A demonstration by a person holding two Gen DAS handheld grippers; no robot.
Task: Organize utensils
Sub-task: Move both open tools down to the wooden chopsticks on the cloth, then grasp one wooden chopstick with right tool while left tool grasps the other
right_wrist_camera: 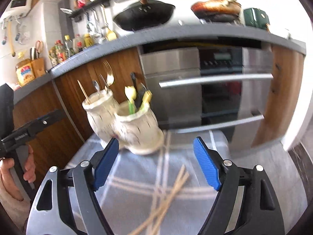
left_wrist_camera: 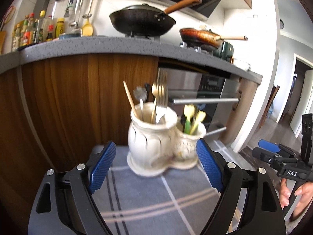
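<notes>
A white ceramic double utensil holder (left_wrist_camera: 160, 146) stands on a grey checked cloth (left_wrist_camera: 148, 199). Its taller pot holds gold forks (left_wrist_camera: 161, 90), a spoon and a wooden chopstick (left_wrist_camera: 130, 98); the smaller pot holds yellow-headed utensils (left_wrist_camera: 192, 115). My left gripper (left_wrist_camera: 156, 164) is open and empty, its blue pads flanking the holder just in front of it. My right gripper (right_wrist_camera: 156, 162) is open and empty, above the cloth (right_wrist_camera: 137, 186) near the holder (right_wrist_camera: 125, 121). Several wooden chopsticks (right_wrist_camera: 168, 195) lie loose on the cloth below it. The right gripper also shows in the left wrist view (left_wrist_camera: 273, 154).
Behind stands a kitchen counter (left_wrist_camera: 97, 45) with a black wok (left_wrist_camera: 142, 21), a frying pan (left_wrist_camera: 201, 36), sauce bottles (left_wrist_camera: 31, 29) and hanging ladles. Below it are wooden cabinet doors (left_wrist_camera: 78, 98) and a steel oven (right_wrist_camera: 205, 90) with bar handles. A doorway opens at the far right.
</notes>
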